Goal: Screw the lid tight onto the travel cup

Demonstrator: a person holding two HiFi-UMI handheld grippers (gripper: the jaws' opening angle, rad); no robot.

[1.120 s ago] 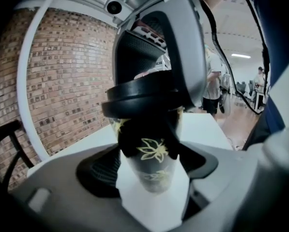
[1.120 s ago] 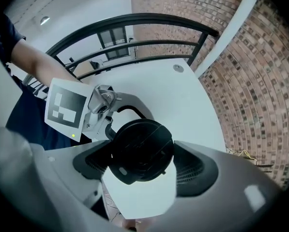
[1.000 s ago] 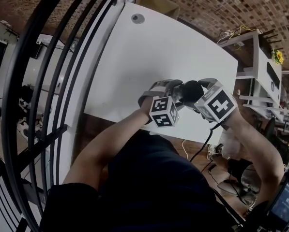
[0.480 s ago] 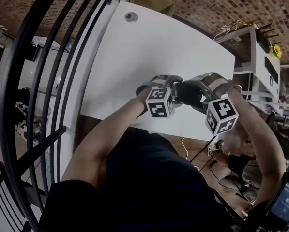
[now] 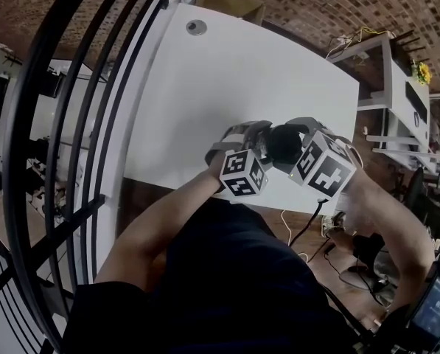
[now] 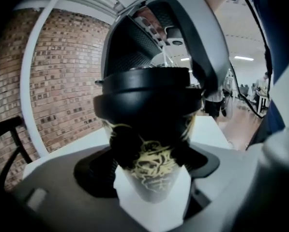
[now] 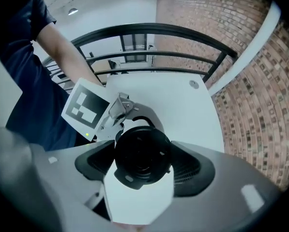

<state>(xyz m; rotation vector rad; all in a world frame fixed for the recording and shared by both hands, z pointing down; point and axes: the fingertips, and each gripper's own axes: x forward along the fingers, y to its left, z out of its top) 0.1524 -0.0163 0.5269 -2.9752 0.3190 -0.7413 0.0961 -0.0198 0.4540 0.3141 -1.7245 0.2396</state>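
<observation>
left gripper: jaws closing, travel cup gripped between them | right gripper: I see it clamped round lid, lid sits on cup | both at near edge of white table

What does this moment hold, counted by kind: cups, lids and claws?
Cups: 1, a patterned cup between the closing jaws of the left claw.
Lids: 1, a black lid sitting on the cup, between the jaws of the right claw.
Claws: 2.
Total: 4.
</observation>
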